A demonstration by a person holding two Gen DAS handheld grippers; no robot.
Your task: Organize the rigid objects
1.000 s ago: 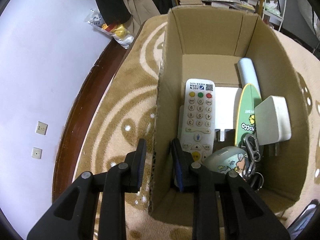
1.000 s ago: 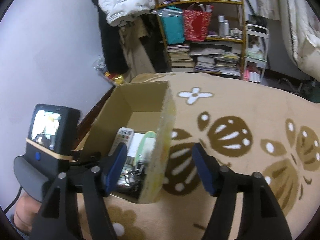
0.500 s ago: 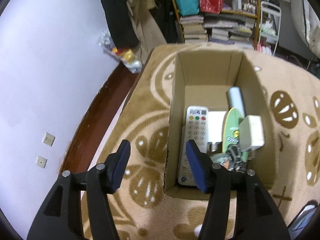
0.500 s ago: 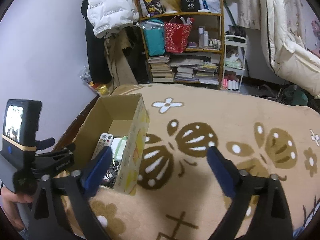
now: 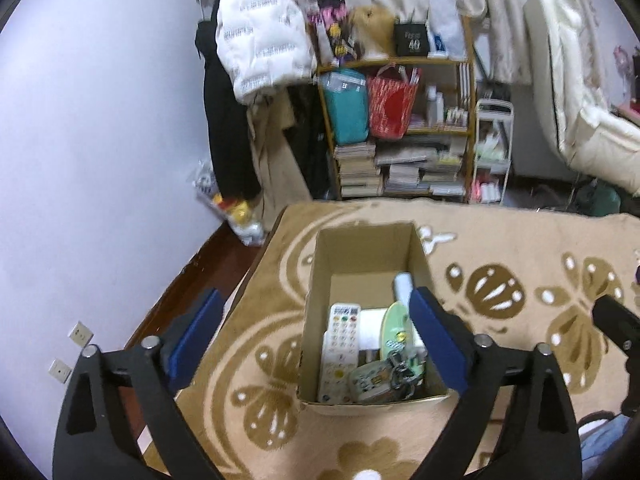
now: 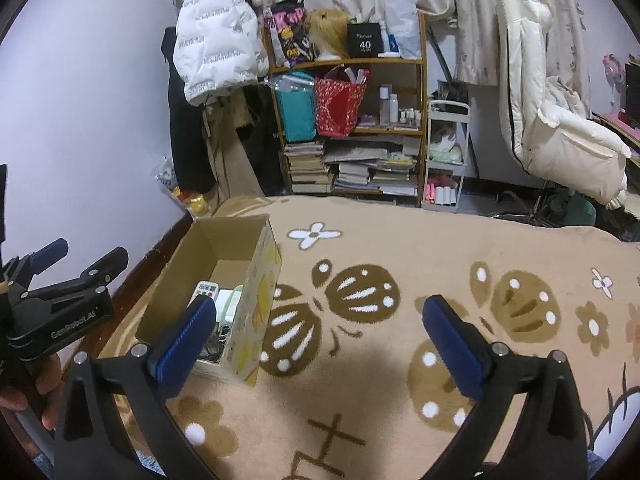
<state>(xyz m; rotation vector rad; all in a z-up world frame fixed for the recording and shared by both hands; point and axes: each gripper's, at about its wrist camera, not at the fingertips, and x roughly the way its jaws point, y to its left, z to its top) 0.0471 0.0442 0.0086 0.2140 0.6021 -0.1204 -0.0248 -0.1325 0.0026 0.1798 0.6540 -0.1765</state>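
Cardboard box (image 5: pixel 362 264) sat on the patterned rug (image 5: pixel 500 240) ahead of and below your left tool (image 5: pixel 316 334), its long axis running away from you toward the bookshelf (image 5: pixel 400 128). Framed between that tool's spread blue pads (image 5: pixel 438 342), the box was the nearer job for your left hand; your right tool (image 6: pixel 316 340) looked mostly over bare rug, with the box off to its left, one pad crossing the box's near corner in view. Both tools were released and empty.

Inside the box lay the task's things, bunched at the near end: a white remote control (image 5: pixel 338 350) lying lengthwise along the left wall, a green surfboard-shaped piece (image 5: pixel 396 330) standing on edge beside it, a white tube (image 5: pixel 402 286) farther back on the right, and a small printed case with a metal clip (image 5: pixel 384 376) against the near wall. I judged the sorting finished or nearly so, since you had no loose item on the rug in either view.

Writing you could read: "40" on a black box (image 6: pixel 364 42) atop the shelf, and "GenRobot.AI" on the left tool's arm (image 6: pixel 72 326) in the right view. The remote's print was too small to read.
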